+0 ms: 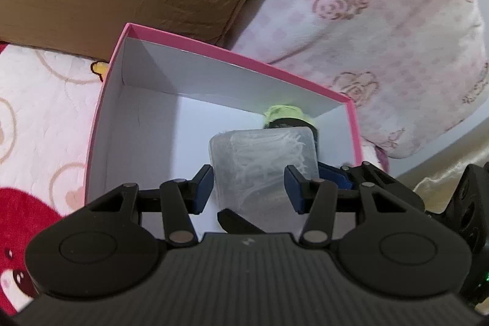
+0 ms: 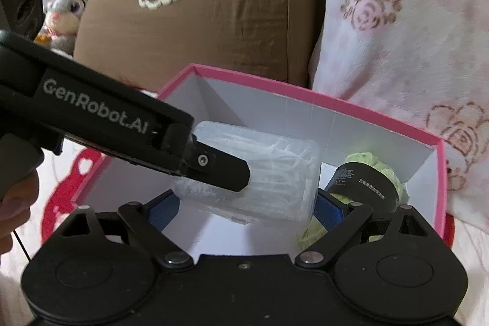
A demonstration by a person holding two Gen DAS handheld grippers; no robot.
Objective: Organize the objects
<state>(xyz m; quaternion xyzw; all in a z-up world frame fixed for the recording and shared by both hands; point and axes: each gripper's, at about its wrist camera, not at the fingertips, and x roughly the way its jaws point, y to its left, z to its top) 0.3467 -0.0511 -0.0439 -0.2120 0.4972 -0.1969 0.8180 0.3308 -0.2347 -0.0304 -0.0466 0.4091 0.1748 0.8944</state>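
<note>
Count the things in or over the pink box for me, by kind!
Clear plastic case of white picks, held over the pink box: 1
Green yarn ball with black label, inside the box: 1
Total: 2

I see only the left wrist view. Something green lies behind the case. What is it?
Observer: A ball of green yarn with a black label, in the far right corner of the box.
Operator: Do the right tongs touch the case?
Observer: Yes, the right tongs have a blue pad against each end of the case.
Operator: Is anything beside the brown pillow?
Observer: A grey plush rabbit sits left of the pillow.
</note>
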